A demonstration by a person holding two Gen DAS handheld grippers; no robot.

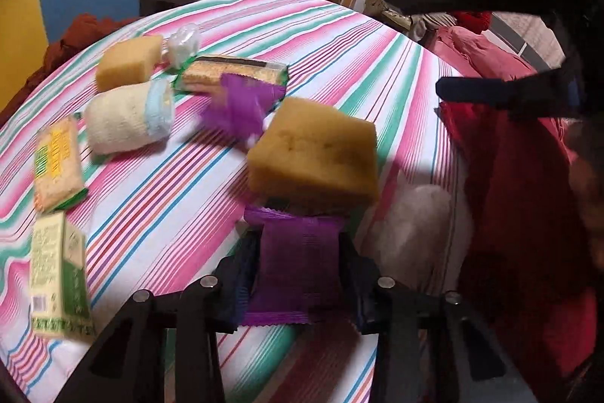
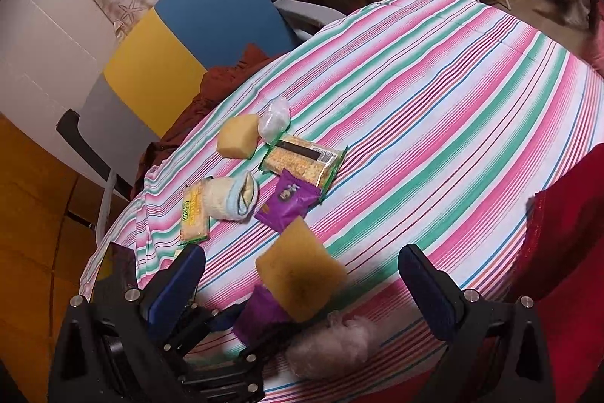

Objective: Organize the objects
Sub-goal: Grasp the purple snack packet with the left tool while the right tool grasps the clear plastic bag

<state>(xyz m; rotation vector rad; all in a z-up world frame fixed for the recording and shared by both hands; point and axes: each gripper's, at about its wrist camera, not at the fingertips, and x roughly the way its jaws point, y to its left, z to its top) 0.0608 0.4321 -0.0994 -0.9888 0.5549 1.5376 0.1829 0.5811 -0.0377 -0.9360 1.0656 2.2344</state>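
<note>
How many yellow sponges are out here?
2: one sponge at the far end beside a small clear bag, another sponge resting on the purple packet gripped by the left tool.

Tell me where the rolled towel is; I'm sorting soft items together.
The rolled towel lies on the left part of the striped tablecloth in the left wrist view, between the far sponge and a cracker pack.

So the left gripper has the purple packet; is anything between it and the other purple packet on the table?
Yes. The large yellow-brown sponge block sits directly ahead of the held purple snack packet, between it and the second purple packet on the striped tablecloth.
</note>
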